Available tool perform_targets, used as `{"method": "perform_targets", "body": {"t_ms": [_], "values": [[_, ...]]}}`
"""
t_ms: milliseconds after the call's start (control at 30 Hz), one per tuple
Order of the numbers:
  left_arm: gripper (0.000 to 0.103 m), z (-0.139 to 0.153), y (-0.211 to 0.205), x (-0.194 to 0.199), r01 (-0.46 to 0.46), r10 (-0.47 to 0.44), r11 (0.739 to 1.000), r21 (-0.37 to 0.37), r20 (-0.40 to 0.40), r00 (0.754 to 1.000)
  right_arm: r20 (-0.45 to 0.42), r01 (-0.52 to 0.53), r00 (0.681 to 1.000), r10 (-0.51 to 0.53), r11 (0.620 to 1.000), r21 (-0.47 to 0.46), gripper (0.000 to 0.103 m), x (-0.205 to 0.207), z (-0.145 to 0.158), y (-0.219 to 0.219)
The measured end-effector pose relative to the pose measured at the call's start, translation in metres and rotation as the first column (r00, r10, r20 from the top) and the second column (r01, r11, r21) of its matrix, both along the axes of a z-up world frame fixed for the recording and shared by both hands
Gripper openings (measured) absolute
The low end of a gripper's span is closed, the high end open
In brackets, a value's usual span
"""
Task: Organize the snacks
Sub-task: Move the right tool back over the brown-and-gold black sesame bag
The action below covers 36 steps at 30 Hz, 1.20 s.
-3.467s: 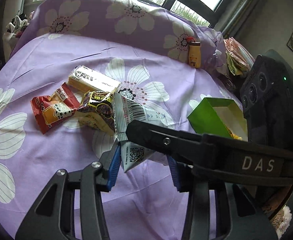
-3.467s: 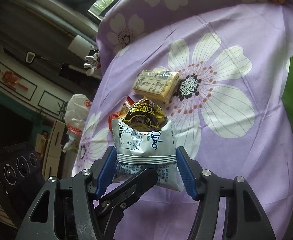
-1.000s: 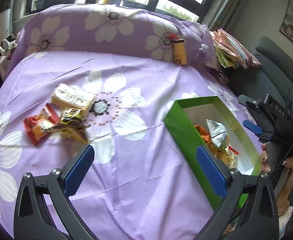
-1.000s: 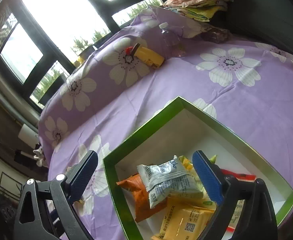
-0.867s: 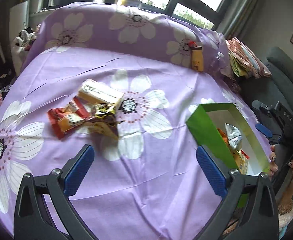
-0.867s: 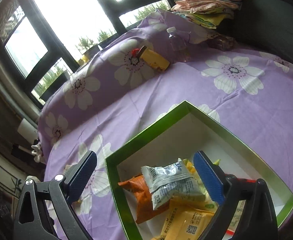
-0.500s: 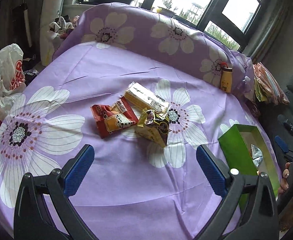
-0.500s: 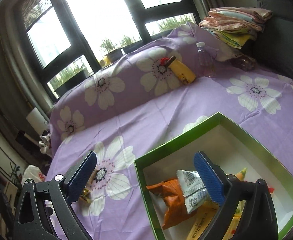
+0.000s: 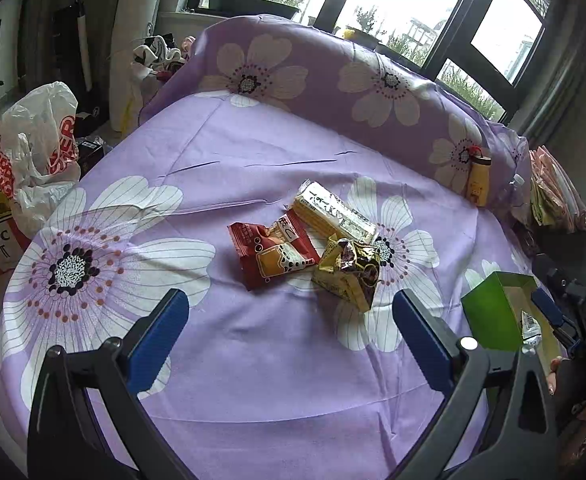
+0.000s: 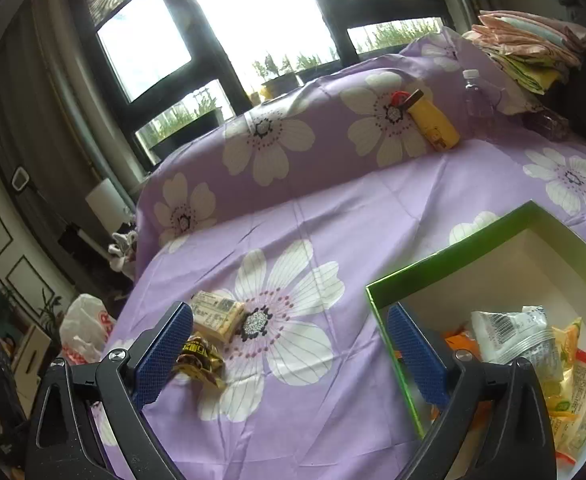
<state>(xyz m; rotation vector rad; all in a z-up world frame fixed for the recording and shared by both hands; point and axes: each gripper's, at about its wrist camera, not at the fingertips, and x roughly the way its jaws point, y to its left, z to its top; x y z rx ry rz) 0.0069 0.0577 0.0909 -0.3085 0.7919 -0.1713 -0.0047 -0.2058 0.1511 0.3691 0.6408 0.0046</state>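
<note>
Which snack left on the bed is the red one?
The red packet with the orange cartoon picture, leftmost of the three loose snacks. The crinkly gold and brown packet lies beside it, and the pale yellow cracker pack lies behind both.

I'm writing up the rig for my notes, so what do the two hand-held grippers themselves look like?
Both look alike. The left hand-held gripper and the right hand-held gripper have black plastic frames with triangular cut-outs, silver screw heads at the joints, and two fingers faced with blue textured pads. No cables show. In the left view, the right one's body carries white "DAS" lettering.
</note>
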Motion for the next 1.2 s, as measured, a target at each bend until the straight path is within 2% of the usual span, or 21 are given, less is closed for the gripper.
{"method": "perform_targets", "body": {"t_ms": [167, 500, 833, 1000, 1067, 1200], "values": [[0.102, 0.006, 0.003, -0.003, -0.034, 0.032, 0.998, 0.043, 0.055, 0.998, -0.005, -0.040, 0.999, 0.039, 0.997, -0.069, 0.098, 0.003, -0.005, 0.025], [0.102, 0.005, 0.009, -0.001, -0.033, 0.032, 0.999, 0.020, 0.037, 0.999, -0.052, -0.138, 0.990, 0.132, 0.981, -0.134, 0.098, 0.005, -0.015, 0.062], [0.101, 0.008, 0.031, 0.002, -0.069, 0.069, 0.998, -0.012, 0.032, 0.997, -0.112, -0.212, 0.973, 0.202, 0.973, -0.088, 0.098, 0.012, -0.020, 0.084], [0.096, 0.006, 0.033, 0.006, -0.055, 0.055, 0.998, -0.011, 0.022, 0.998, -0.195, -0.259, 0.952, 0.237, 0.961, -0.094, 0.098, 0.032, -0.029, 0.104], [0.090, 0.002, 0.032, 0.009, -0.047, 0.047, 0.999, -0.011, -0.003, 0.999, -0.224, -0.277, 0.942, 0.249, 0.955, -0.103, 0.098, 0.041, -0.035, 0.110], [0.085, -0.004, 0.033, 0.013, -0.048, 0.047, 0.999, -0.013, -0.041, 0.998, -0.288, -0.267, 0.930, 0.227, 0.957, -0.110, 0.098, 0.065, -0.044, 0.112]]}}
